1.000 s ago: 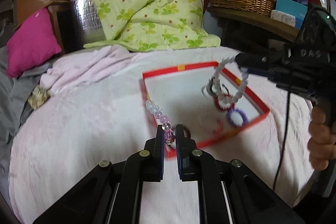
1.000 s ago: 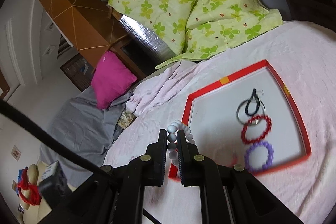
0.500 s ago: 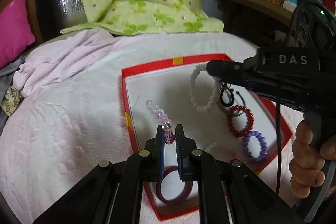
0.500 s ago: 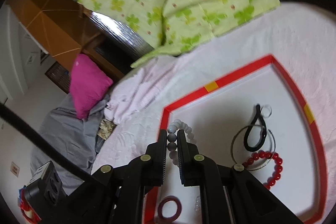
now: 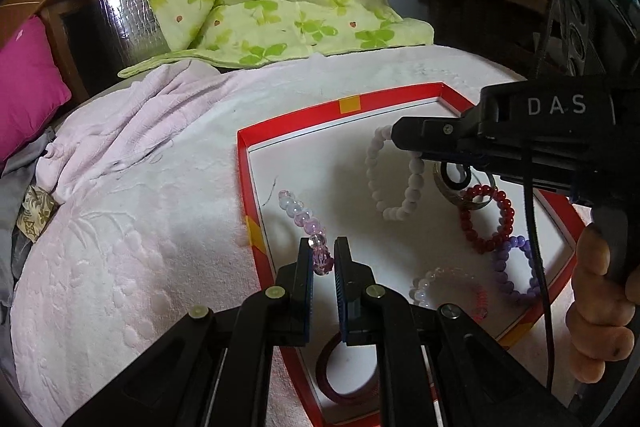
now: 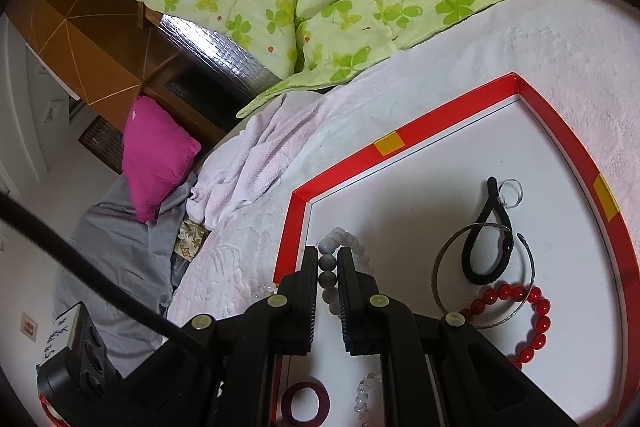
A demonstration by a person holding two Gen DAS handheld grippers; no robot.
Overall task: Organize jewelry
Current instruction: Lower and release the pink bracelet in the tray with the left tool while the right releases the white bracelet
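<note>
left gripper (image 5: 323,253) pinching pink bead bracelet (image 5: 306,223) over tray's 9 o'clock edge | right gripper (image 6: 328,263) clamped on white bead bracelet (image 6: 344,247) over red tray (image 6: 404,137) | red, purple, clear bracelets, bangle already in at 3 o'clock | nearly done, just these two left to drop

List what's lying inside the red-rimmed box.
Inside the red-rimmed box: red bead bracelet, purple bracelet, clear one, maroon ring, metal bangle, black band. The claws cover the near floor.
</note>
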